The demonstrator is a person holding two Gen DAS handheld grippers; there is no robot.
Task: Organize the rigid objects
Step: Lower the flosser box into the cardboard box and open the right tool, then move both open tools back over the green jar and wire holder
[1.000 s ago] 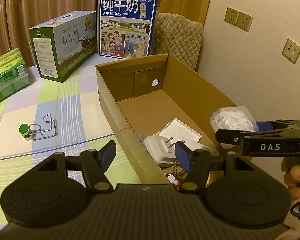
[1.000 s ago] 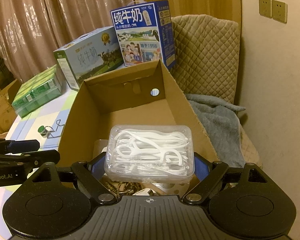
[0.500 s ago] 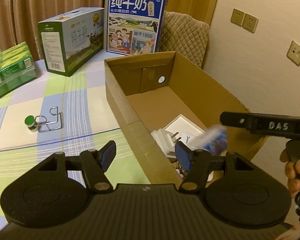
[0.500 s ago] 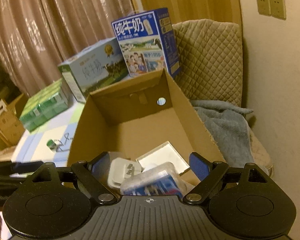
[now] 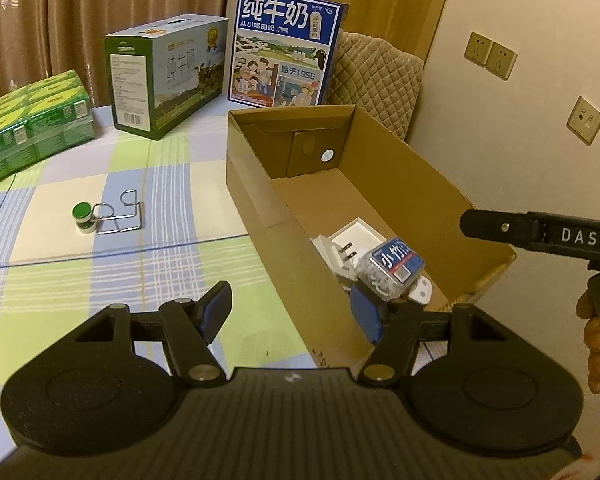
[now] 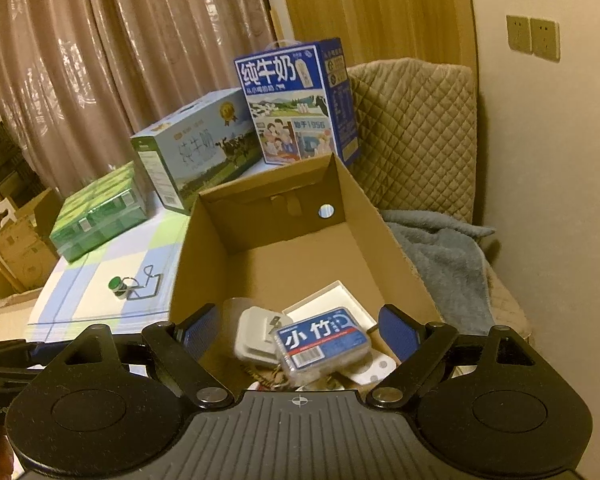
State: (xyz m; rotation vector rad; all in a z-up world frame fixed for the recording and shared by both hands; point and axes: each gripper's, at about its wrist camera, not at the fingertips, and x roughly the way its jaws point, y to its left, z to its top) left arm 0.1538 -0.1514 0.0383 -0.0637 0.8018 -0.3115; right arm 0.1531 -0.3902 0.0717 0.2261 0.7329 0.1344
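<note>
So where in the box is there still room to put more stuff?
The far half of the cardboard box floor is bare, from the white tray to the end wall. The near end is crowded: floss case, plug adapter.

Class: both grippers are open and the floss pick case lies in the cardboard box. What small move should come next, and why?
Probably swing the left gripper toward the small green-capped bottle beside the wire rack on the tablecloth. They sit outside the cardboard box, while the floss pick case already rests inside, free of the right gripper.
</note>
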